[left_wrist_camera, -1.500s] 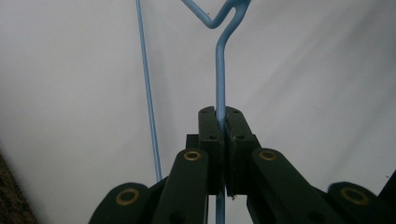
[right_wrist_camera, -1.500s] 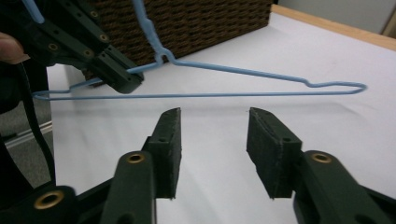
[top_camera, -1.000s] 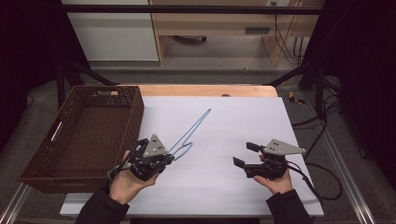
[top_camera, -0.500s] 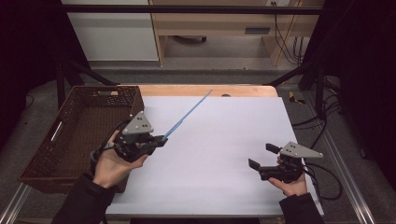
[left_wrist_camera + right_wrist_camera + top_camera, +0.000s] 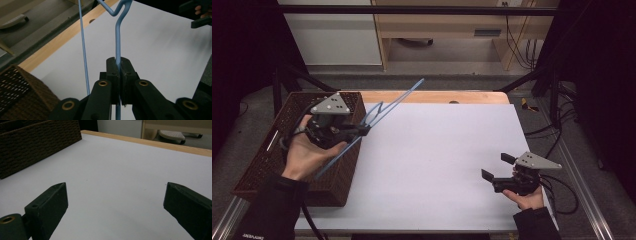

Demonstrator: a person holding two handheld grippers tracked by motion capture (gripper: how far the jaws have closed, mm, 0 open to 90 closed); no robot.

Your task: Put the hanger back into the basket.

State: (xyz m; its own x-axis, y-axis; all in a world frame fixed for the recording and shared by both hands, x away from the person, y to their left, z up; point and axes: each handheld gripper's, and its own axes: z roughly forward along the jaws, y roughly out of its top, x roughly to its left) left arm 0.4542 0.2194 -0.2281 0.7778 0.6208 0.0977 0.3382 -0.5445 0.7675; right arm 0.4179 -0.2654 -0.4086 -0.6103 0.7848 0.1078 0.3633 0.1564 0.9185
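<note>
Blue wire hanger (image 5: 377, 117), clamped by its hook shank in the shut left tool (image 5: 359, 131), hangs tilted over the white worktop (image 5: 437, 165) and the near corner of the brown wicker basket (image 5: 267, 160) beneath that tool. Right tool (image 5: 493, 172), jaws just opened wide and empty, rests far across the worktop. No writing can be read.
</note>
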